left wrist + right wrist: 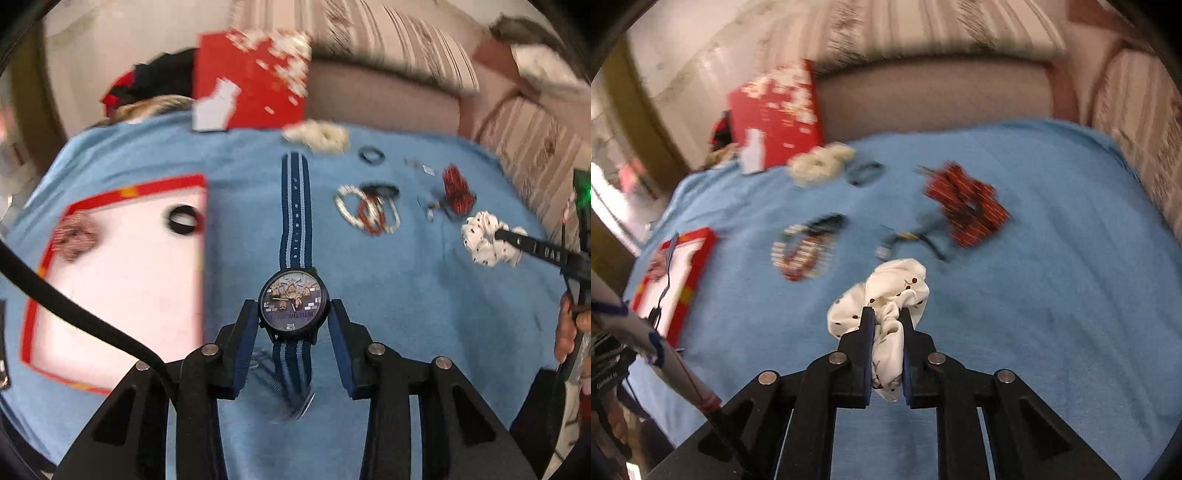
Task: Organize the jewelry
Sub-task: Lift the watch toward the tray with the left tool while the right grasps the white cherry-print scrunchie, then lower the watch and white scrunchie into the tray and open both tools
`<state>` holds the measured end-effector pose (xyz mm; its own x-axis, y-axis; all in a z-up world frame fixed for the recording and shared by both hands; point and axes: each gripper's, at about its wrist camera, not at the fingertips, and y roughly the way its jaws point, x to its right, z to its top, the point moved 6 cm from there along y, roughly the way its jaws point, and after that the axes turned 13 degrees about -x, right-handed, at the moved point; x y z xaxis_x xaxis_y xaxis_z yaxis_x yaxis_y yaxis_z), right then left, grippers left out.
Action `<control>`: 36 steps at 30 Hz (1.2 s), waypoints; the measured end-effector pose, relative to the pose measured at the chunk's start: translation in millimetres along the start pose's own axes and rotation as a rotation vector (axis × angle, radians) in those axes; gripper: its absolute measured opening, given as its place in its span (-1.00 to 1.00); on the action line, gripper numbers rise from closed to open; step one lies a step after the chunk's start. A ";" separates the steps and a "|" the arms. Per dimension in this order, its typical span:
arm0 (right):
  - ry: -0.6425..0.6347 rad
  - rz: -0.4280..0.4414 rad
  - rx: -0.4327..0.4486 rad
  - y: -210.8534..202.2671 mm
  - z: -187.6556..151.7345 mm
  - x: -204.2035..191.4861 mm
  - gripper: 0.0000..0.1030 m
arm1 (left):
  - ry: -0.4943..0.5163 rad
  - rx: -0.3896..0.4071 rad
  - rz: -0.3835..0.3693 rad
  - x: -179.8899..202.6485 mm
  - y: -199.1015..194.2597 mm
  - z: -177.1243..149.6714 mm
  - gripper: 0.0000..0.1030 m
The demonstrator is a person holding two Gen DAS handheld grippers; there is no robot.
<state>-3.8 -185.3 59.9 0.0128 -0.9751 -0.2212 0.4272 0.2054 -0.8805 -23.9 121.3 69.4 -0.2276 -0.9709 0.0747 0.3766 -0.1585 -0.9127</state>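
Left tongs [293, 310] clamp the watch [293, 308]; right tongs [886, 319] pinch the scrunchie [886, 291].

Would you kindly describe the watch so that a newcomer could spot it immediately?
On the light blue cloth, right of the red-rimmed white tray, sits the round dark-cased wristwatch between the left tongs. Unlike the beaded bracelets beyond, it has a cartoon dial and navy striped fabric strap.
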 end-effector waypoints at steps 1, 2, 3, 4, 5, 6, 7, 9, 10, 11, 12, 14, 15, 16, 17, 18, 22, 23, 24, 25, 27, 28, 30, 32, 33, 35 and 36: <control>-0.028 0.015 0.012 -6.2 3.0 -16.5 -0.75 | -0.025 0.014 0.005 -11.9 -10.4 0.2 -0.27; -0.053 0.031 0.020 -11.3 5.3 -31.2 -0.75 | -0.048 0.028 0.014 -24.6 -20.0 0.0 -0.27; -0.073 0.046 0.027 -14.7 6.8 -44.3 -0.75 | -0.063 0.039 0.024 -33.5 -26.9 0.8 -0.27; -0.095 0.064 0.033 -17.6 9.4 -59.8 -0.75 | -0.083 0.053 0.045 -47.5 -35.7 0.5 -0.27; -0.119 0.086 0.038 -21.5 12.3 -76.6 -0.75 | -0.097 0.060 0.065 -58.8 -41.0 0.0 -0.27; -0.147 0.111 0.039 -24.4 15.9 -96.2 -0.75 | -0.117 0.067 0.094 -75.1 -47.2 -0.2 -0.27; -0.170 0.131 0.039 -26.2 17.9 -112.7 -0.75 | -0.133 0.069 0.111 -87.4 -50.6 -0.4 -0.27; -0.217 0.177 0.032 -25.5 23.4 -151.0 -0.75 | -0.169 0.063 0.148 -117.0 -54.2 -1.7 -0.27; -0.235 0.197 0.024 -23.3 25.9 -166.8 -0.75 | -0.183 0.060 0.163 -129.4 -54.6 -3.6 -0.27; -0.259 0.220 0.010 -17.6 28.8 -188.8 -0.75 | -0.198 0.056 0.177 -142.4 -54.0 -4.6 -0.27; -0.278 0.231 -0.001 -11.1 31.3 -206.0 -0.75 | -0.218 0.046 0.189 -157.2 -51.1 -5.1 -0.27; -0.316 0.241 -0.021 2.3 31.9 -237.1 -0.75 | -0.264 0.018 0.199 -186.7 -40.7 -7.5 -0.27; -0.336 0.245 -0.039 13.3 31.4 -254.3 -0.75 | -0.282 0.002 0.197 -197.4 -35.3 -9.4 -0.27; -0.353 0.251 -0.061 25.9 30.0 -270.7 -0.75 | -0.302 -0.015 0.191 -208.4 -28.6 -11.2 -0.26; -0.365 0.256 -0.080 35.7 28.7 -281.9 -0.75 | -0.319 -0.028 0.185 -217.1 -22.8 -12.6 -0.27; -0.378 0.258 -0.102 49.2 26.7 -294.8 -0.75 | -0.339 -0.041 0.176 -226.7 -15.9 -14.9 -0.27; -0.404 0.255 -0.179 95.2 19.5 -330.3 -0.75 | -0.399 -0.072 0.180 -258.4 4.9 -21.9 -0.26; -0.407 0.251 -0.198 108.4 17.9 -337.6 -0.75 | -0.410 -0.077 0.183 -265.9 9.3 -22.0 -0.26; -0.408 0.247 -0.208 116.3 17.9 -341.4 -0.75 | -0.417 -0.082 0.185 -267.9 12.9 -21.0 -0.26; -0.409 0.243 -0.218 124.0 17.5 -344.3 -0.75 | -0.425 -0.084 0.183 -272.5 15.5 -20.6 -0.26; -0.411 0.230 -0.233 136.5 16.6 -351.8 -0.75 | -0.440 -0.087 0.160 -279.4 20.8 -19.0 -0.26; -0.414 0.225 -0.234 138.2 15.4 -354.7 -0.74 | -0.446 -0.088 0.143 -281.2 23.0 -18.6 -0.26; -0.426 0.210 -0.232 142.5 14.5 -358.4 -0.71 | -0.459 -0.094 0.095 -281.2 27.9 -15.2 -0.26; -0.446 0.179 -0.221 141.9 13.1 -359.8 -0.65 | -0.469 -0.096 0.045 -277.6 30.2 -12.2 -0.26; -0.460 0.159 -0.211 140.9 12.8 -359.9 -0.64 | -0.469 -0.094 0.024 -276.2 31.7 -9.0 -0.26; -0.478 0.136 -0.198 139.1 12.1 -360.5 -0.44 | -0.461 -0.091 -0.012 -268.3 32.9 -3.1 -0.26; -0.485 0.130 -0.192 137.4 11.8 -360.4 -0.32 | -0.457 -0.093 -0.020 -265.9 34.3 -0.7 -0.26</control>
<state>60.9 193.4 23.6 0.4899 -0.8580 -0.1544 0.2216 0.2939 -0.9298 48.9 374.2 18.0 0.1926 -0.9507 0.2430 0.2888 -0.1817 -0.9400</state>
